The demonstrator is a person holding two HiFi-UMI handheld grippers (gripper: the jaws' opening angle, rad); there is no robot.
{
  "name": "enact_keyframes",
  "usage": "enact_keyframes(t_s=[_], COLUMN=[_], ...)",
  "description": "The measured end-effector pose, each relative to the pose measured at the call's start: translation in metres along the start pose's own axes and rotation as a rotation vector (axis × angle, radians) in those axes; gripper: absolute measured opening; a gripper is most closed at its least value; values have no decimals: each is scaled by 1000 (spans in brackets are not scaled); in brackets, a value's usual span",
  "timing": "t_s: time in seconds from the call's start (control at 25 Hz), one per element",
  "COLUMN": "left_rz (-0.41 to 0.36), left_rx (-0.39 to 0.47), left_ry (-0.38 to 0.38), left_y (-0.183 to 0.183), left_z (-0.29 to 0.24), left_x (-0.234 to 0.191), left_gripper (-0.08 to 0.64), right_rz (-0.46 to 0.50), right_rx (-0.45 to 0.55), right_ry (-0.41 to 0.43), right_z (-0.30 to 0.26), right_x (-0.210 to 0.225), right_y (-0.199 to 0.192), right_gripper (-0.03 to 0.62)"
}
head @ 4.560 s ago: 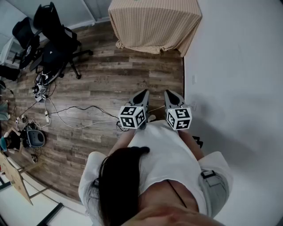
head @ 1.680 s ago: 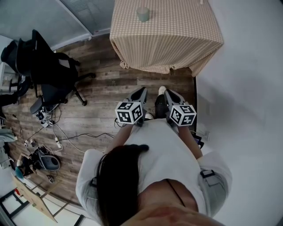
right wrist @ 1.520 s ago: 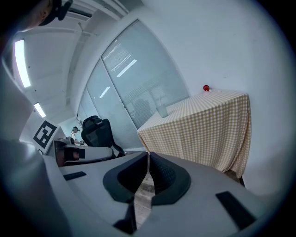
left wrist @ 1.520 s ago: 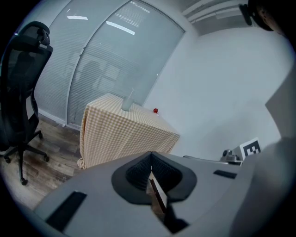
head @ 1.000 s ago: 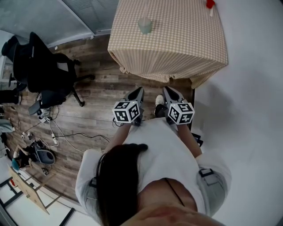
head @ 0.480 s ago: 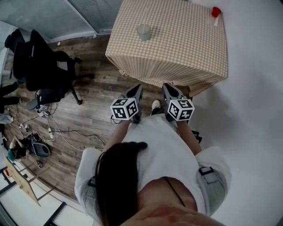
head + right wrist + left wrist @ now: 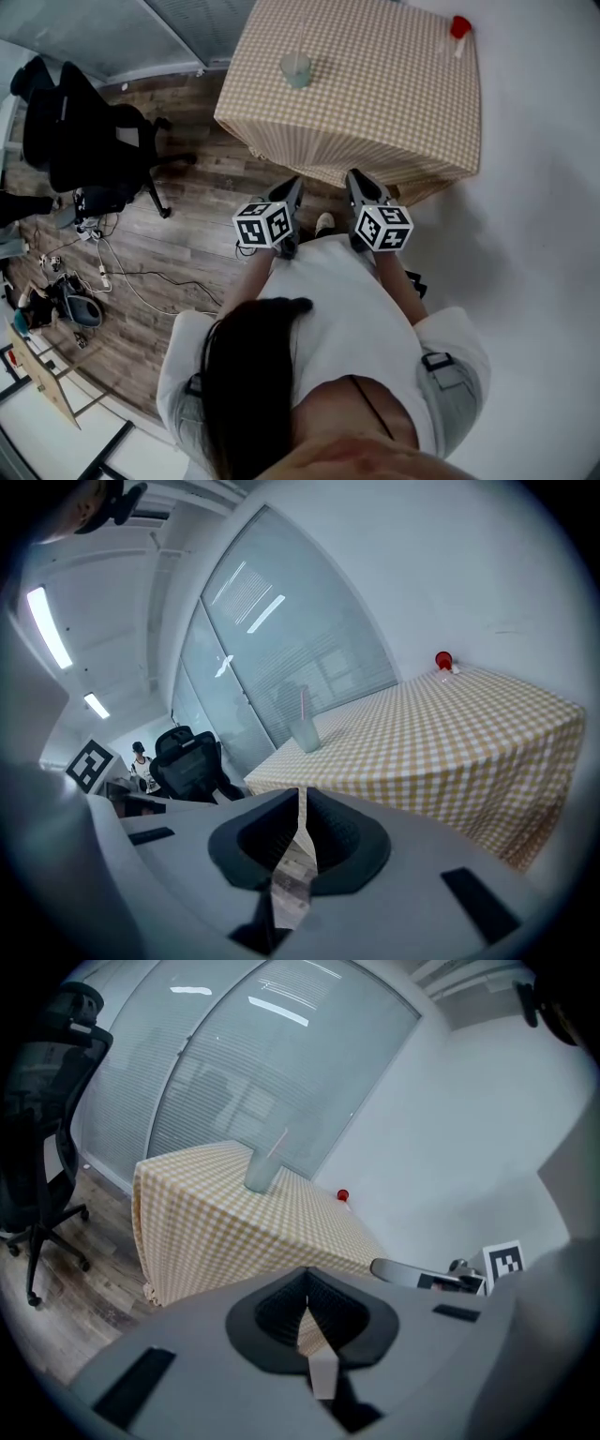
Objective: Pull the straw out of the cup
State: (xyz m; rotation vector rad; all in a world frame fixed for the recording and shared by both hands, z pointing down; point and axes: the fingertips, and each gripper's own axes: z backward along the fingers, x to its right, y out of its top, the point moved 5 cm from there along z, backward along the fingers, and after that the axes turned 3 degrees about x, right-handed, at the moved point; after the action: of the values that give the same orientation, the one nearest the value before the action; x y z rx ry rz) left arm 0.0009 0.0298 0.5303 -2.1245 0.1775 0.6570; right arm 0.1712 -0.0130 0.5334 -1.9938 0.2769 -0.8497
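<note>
A translucent cup (image 7: 296, 68) holding a pale pink straw (image 7: 277, 1144) stands upright near the left side of a table under a tan checked cloth (image 7: 375, 103). In the right gripper view the cup (image 7: 306, 733) and straw (image 7: 303, 703) sit at the table's far left. Both grippers hang over the floor just short of the table's near edge, far from the cup. My left gripper (image 7: 292, 185) is shut with nothing in it, its jaws meeting (image 7: 306, 1299). My right gripper (image 7: 356, 177) is likewise shut and empty (image 7: 301, 810).
A small red object (image 7: 458, 26) lies at the table's far right corner by the white wall. Black office chairs (image 7: 89, 131) stand on the wood floor to the left, with cables (image 7: 141, 277) trailing nearby. Glass partitions (image 7: 234, 1072) run behind the table.
The person has walked towards the table, which now fills more of the head view. Both grippers travelled forward with the body and stay shut.
</note>
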Motion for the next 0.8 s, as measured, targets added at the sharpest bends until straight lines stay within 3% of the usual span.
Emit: enact_keyframes(t_s=[0.24,0.44,0.8], left_rz=[3,-90,-2], left_rx=[-16,-62,-9], left_ry=[-26,-37,18], left_y=[0,-6,9], left_z=[-9,-12,-19], left_x=[11,16,-10], left_gripper=[11,11,11], right_rz=[-13,-8,-10], right_rx=[-5,-15,6], right_ry=[10,15,-37], right_z=[2,0,-11], right_x=[9,9,22], right_y=[3,0,10], right_gripper=[38,38,38])
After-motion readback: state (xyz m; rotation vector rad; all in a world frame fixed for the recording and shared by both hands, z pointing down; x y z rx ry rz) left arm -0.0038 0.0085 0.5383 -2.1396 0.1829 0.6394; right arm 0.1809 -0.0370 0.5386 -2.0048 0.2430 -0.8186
